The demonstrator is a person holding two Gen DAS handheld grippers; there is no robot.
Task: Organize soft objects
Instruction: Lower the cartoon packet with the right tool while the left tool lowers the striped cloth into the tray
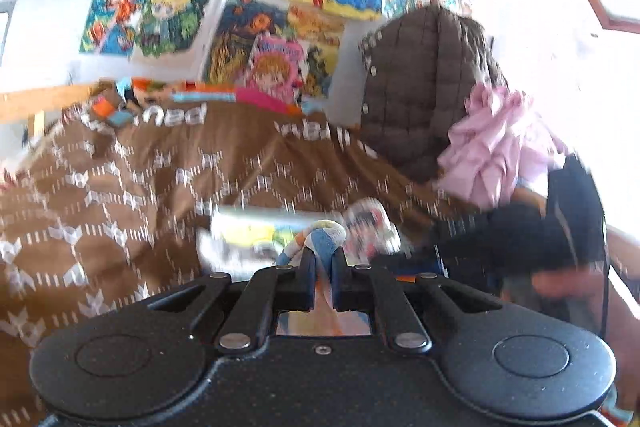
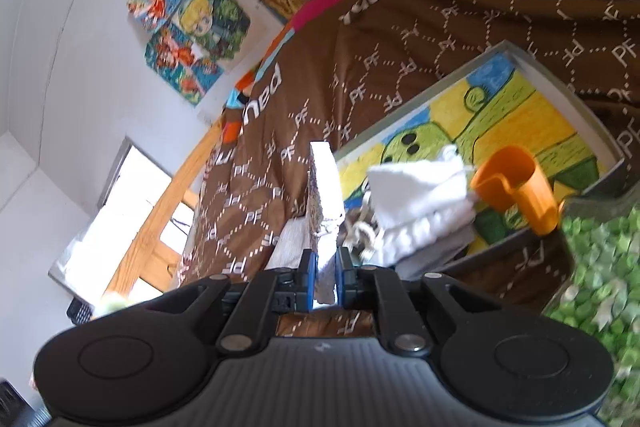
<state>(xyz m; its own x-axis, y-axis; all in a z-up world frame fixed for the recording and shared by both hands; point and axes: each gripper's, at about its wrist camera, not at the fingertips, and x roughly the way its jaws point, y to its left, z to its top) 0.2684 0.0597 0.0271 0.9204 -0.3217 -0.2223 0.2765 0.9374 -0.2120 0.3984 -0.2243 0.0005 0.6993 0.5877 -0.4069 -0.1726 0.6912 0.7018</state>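
My left gripper [image 1: 322,255] is shut on a small soft piece in blue, orange and white [image 1: 325,241], held up above the brown bedspread [image 1: 160,187]. Behind it, blurred, lies a shallow box with a yellow picture [image 1: 248,231]. In the right wrist view, my right gripper [image 2: 325,263] is shut on a flat white soft piece with a grey patterned side [image 2: 325,195], which stands on edge. Just right of it is the picture box [image 2: 520,99], holding folded white cloths [image 2: 420,195], a knotted cord [image 2: 365,231] and an orange cup [image 2: 516,187].
A brown quilted jacket [image 1: 420,87] and a pink cloth [image 1: 492,155] sit at the back right. A dark blurred shape [image 1: 508,239] fills the right side. Colourful yarn pictures [image 1: 248,7] hang on the wall. A green speckled mass [image 2: 600,275] lies at the right, and a wooden bed frame [image 2: 160,227] runs along the left.
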